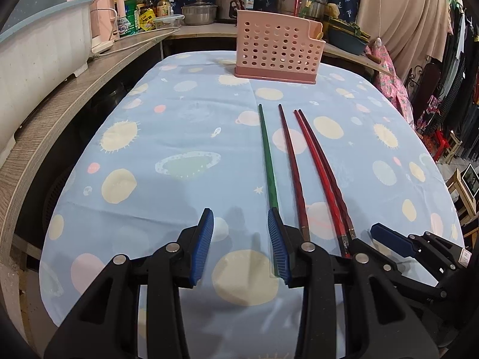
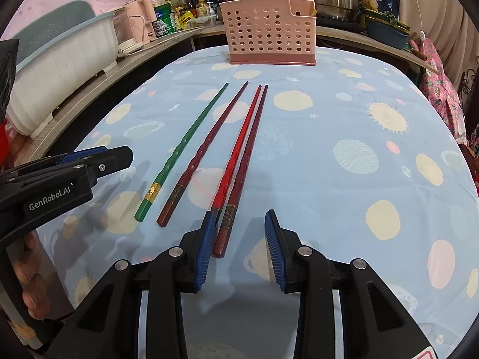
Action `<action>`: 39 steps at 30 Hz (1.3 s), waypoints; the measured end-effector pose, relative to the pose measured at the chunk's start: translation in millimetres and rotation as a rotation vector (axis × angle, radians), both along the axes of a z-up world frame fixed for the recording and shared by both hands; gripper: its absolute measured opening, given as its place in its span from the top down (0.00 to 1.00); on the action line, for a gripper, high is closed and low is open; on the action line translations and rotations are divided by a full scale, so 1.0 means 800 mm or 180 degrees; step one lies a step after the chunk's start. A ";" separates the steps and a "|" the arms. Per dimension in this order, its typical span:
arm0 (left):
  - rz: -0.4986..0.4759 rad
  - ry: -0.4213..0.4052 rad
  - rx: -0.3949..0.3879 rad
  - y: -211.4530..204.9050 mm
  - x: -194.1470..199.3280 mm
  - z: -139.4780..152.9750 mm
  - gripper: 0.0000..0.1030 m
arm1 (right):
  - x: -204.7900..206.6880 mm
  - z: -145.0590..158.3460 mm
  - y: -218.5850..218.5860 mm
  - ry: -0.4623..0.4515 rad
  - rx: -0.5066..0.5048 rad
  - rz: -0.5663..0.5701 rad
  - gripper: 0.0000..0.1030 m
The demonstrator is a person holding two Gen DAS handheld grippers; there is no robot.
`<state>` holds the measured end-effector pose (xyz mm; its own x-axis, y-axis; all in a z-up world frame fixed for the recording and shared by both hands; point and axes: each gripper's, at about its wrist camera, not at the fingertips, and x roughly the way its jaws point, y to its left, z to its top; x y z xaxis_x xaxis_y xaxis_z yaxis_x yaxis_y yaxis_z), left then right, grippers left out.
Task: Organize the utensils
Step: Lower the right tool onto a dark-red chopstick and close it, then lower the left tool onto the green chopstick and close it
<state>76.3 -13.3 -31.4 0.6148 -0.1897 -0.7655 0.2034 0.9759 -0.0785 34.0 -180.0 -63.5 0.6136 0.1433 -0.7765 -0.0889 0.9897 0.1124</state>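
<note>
Green chopstick [image 2: 182, 146], red chopsticks [image 2: 236, 149], pink basket [image 2: 269, 33], blue planet-patterned cloth [image 2: 329, 179].

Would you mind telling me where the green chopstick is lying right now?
The green chopstick lies on the blue tablecloth, leftmost of four, beside a dark red chopstick; its tip points toward the pink basket.

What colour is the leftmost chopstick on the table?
Green, with a gold band near its thick end; right wrist view shows it best.
</note>
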 end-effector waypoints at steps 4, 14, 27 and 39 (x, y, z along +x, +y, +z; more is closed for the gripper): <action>-0.0017 0.0017 -0.0001 -0.001 -0.001 -0.002 0.65 | 0.000 -0.002 -0.003 0.0015 -0.0006 -0.0016 0.70; -0.0097 0.0084 0.0005 -0.010 -0.005 -0.012 0.64 | -0.002 -0.005 0.002 -0.0011 -0.0156 -0.0001 0.79; -0.0176 0.0140 0.0069 -0.021 -0.005 -0.029 0.52 | -0.005 -0.005 -0.028 0.0010 -0.0070 -0.0221 0.94; -0.0170 0.0107 0.0190 -0.023 -0.006 -0.040 0.63 | -0.010 -0.005 -0.032 0.0012 -0.0061 -0.0239 0.93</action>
